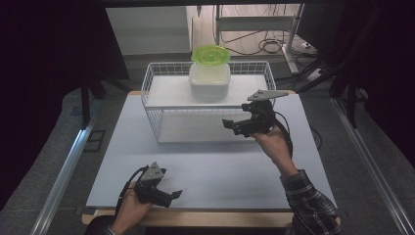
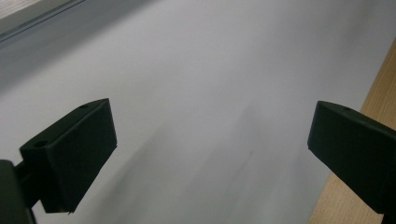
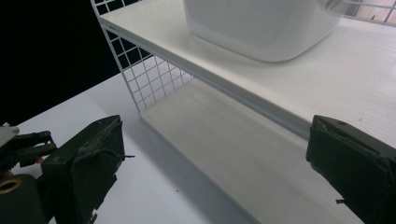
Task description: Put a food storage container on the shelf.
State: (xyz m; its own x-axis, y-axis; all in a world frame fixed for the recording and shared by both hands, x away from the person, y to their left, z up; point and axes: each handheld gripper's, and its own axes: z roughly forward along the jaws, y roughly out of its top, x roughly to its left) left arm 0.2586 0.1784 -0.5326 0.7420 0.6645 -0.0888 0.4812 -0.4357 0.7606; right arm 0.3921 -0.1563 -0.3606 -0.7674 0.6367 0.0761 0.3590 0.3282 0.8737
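Note:
A white container [image 1: 209,80] with a bright green lid [image 1: 210,54] stands on the upper shelf of a white wire rack [image 1: 157,96] at the back of the table. Its white base [image 3: 261,28] looms large in the right gripper view. My right gripper [image 1: 231,126] is held up in front of the rack's right half, open and empty, facing the gap under the shelf [image 3: 219,74]. My left gripper [image 1: 175,197] rests low near the table's front edge, open, with bare white tabletop [image 2: 201,102] between its jaws.
The white table board [image 1: 122,161] spreads in front of the rack, with a wooden edge [image 2: 373,93] along its front. Metal rails [image 1: 63,171] run along both sides on the floor. Cables and a stand lie behind the rack.

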